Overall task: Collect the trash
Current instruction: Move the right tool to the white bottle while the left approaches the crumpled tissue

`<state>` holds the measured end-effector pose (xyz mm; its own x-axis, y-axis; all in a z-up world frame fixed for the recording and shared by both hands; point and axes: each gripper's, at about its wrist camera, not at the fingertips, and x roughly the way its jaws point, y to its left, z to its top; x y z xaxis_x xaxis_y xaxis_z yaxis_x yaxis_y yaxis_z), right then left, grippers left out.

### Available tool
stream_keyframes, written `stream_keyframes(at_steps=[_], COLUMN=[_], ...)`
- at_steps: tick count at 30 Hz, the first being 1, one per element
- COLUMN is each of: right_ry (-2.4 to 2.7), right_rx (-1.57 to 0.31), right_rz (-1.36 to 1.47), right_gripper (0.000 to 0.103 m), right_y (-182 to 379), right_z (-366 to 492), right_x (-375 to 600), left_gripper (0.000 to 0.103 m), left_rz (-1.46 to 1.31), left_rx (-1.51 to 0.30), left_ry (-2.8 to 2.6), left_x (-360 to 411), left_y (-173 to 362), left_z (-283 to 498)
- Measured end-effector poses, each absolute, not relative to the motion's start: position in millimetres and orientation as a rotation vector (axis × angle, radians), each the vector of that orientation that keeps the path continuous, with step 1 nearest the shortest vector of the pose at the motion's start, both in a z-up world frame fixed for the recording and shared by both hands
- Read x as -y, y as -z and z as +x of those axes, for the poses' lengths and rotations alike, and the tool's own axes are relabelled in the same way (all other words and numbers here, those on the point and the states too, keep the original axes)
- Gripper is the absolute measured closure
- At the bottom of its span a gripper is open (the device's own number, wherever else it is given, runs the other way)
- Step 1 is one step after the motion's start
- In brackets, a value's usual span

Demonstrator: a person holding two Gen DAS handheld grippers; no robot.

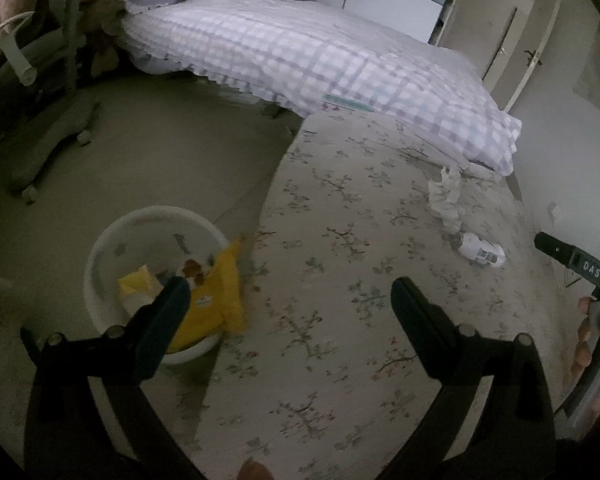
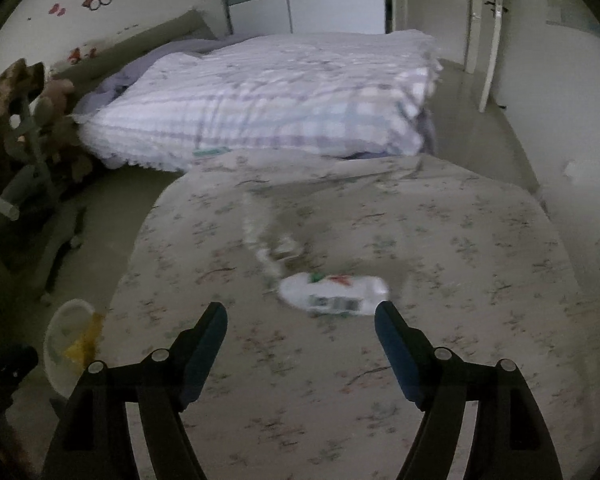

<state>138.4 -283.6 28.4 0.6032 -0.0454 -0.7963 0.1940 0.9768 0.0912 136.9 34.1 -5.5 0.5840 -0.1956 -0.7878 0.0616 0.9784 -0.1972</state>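
Left gripper: the black two-finger left gripper point(image 1: 290, 296) hangs with its fingers wide apart and nothing between them, over the near left edge of the bed.
Right gripper: the black right gripper with blue pads point(image 2: 300, 320) has its fingers spread, empty, above the bed cover; its tip also shows at the right edge of the left wrist view.
Bed cover: a pale floral-print bedspread point(image 1: 340, 240) fills the near half of both views.
Trash on the bed: a white crumpled carton with a barcode label point(image 2: 334, 294) lies on the bedspread just beyond the right gripper's fingertips, apart from them; a white crumpled tissue point(image 1: 446, 196) lies farther off, near the quilt.
Bin: a round white plastic bin point(image 1: 112, 240) stands on the floor to the left of the bed, just beside it.
Trash in the bin: a yellow plastic wrapper point(image 1: 220, 292) hangs over the bin's right rim.
Far side: a purple-and-white checked quilt point(image 1: 284, 52) lies bunched across the far part of the bed.
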Motion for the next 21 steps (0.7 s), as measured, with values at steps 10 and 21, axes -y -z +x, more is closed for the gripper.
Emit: stream_keyframes(at_steps=[10,21], right_ry=[0.186,0.074], right_rx=[-0.995,-1.037], right_rz=[0.336,0.12], right_gripper=[0.024,0.024], right_y=[23.3,40.0], right_z=[158.2,201.1], right_x=[337.3,324.2], left_gripper=[0.003,0.003], left_rz=[-0.116,-0.093], left_rx=[-0.964,-1.011], left_ry=[0.156,0.148], left_x=[-0.7,18.4], left_y=[18.2,34.2], left_z=[156.0,170.3])
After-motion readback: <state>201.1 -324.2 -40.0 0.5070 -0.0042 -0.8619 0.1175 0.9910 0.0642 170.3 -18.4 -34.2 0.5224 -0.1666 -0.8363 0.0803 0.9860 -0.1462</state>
